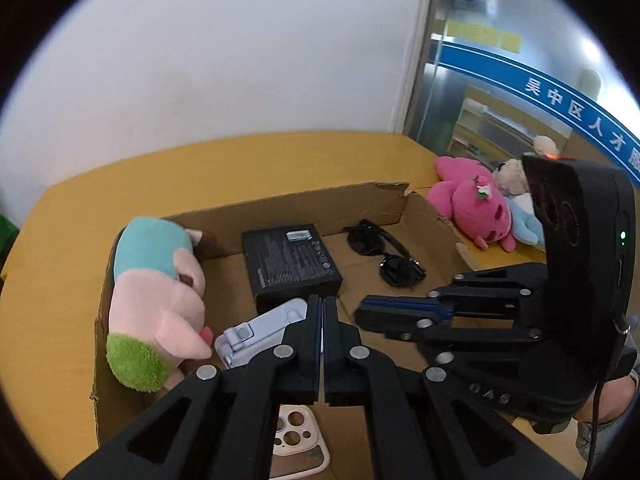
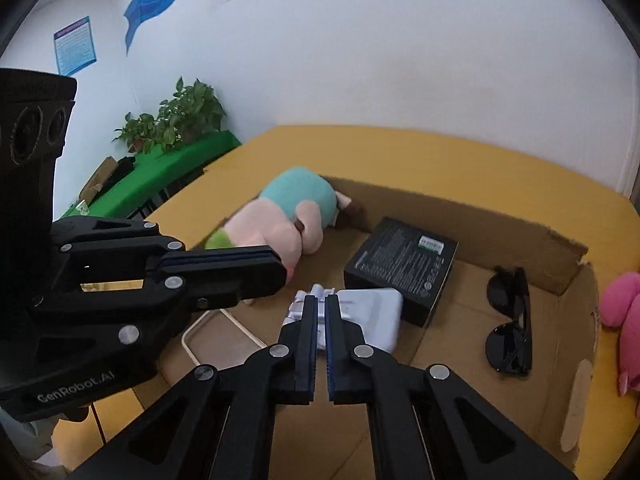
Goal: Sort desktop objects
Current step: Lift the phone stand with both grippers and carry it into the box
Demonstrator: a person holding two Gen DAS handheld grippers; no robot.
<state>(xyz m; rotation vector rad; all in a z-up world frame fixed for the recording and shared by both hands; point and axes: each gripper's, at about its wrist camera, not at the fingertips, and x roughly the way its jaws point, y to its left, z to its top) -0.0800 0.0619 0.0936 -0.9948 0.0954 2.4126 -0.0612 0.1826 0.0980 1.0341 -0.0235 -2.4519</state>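
Phone case (image 1: 298,446) at lower centre partly hidden behind left gripper (image 1: 322,308). Pink plush (image 2: 624,328) cut by right frame edge. Box (image 2: 402,270) label print illegible.

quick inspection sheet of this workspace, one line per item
surface: yellow table carrying an open cardboard box.
job's things: inside the box, a pig plush, black box, sunglasses, white folding stand and phone case.
clutter: pink plush and other soft toys on the table outside the box.
grippers: left gripper and right gripper both above the box, fingers close together with nothing between them.
cables: black cable on the right gripper.
surroundings: white wall, potted plants on a green surface, posters.
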